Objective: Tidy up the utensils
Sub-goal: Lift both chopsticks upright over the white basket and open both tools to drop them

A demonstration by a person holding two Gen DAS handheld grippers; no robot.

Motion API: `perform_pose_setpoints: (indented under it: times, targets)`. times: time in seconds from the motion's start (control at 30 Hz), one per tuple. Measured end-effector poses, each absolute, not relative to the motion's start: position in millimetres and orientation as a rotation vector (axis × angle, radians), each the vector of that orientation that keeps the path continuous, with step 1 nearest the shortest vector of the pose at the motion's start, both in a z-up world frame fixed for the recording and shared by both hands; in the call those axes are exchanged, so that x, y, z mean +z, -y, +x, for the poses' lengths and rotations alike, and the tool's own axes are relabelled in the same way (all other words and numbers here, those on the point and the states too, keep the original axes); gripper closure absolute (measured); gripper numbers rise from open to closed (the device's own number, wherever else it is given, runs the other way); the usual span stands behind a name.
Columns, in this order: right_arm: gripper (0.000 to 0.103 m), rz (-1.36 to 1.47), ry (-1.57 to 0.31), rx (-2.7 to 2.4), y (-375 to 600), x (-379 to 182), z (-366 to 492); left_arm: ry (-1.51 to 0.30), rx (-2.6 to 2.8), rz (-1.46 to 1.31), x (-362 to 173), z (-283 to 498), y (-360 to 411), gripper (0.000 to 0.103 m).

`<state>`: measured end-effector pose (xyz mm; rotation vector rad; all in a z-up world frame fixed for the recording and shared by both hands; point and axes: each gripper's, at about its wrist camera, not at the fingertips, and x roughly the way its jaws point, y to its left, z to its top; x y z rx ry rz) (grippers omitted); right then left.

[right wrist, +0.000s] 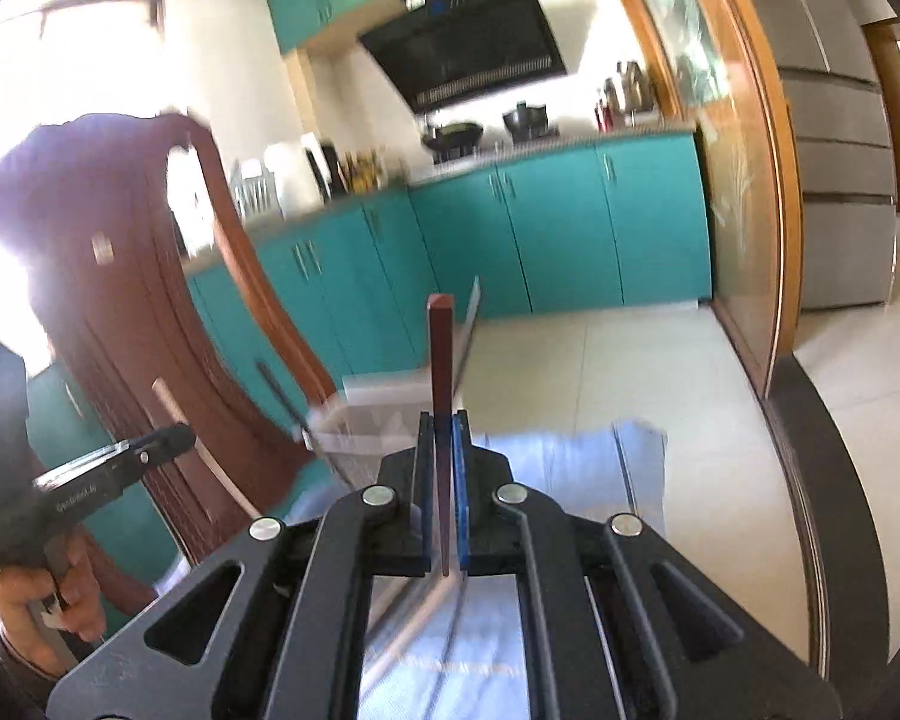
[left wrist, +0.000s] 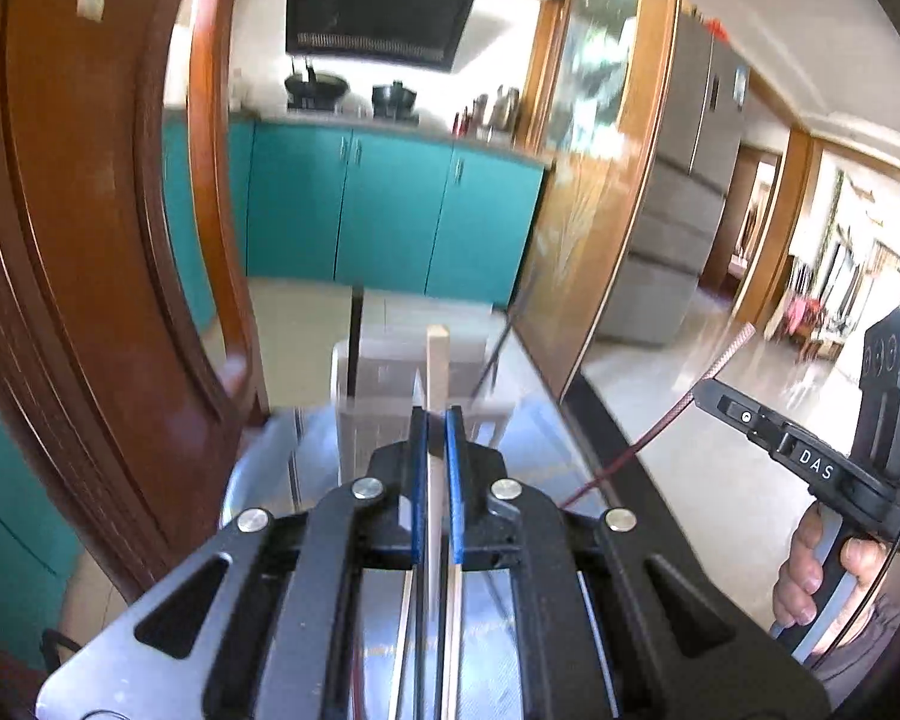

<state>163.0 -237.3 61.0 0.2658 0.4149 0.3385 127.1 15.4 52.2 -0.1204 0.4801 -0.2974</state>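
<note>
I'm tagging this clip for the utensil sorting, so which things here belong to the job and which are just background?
Job:
- left hand-held gripper, shut on pale chopstick
- right hand-held gripper, shut on red-brown chopstick
- clear holder
- black chopstick in the holder

Background:
- chair
- teal cabinets
- range hood
- pots
- fridge

teal cabinets (left wrist: 390, 210) under counter | black range hood (left wrist: 378, 6) above pots | wooden chair (left wrist: 90, 240) left | grey fridge (left wrist: 678, 180) right
</note>
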Motion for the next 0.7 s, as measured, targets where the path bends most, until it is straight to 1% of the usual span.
perform_pose_setpoints:
  times: [0.13,0.2,0.33,0.57,0.7]
  targets:
    - [0.097,0.282,-0.329,0.339,235,102,178,-0.397,-0.286,-0.169,96,141,-23,0.096]
    - [0.097,0.263,-0.3,0.325,227,118,188,-0.366,-0.274,-0.206,111,152,-29,0.096]
    - [0.097,0.249,-0.271,0.32,212,132,204,-0.333,-0.254,-0.263,127,174,-38,0.096]
    - [0.097,0.201,-0.182,0.288,190,141,218,-0.269,-0.17,-0.287,127,200,-45,0.096]
    - [0.097,0.164,-0.173,0.276,174,127,229,-0.282,-0.117,-0.242,111,211,-44,0.096]
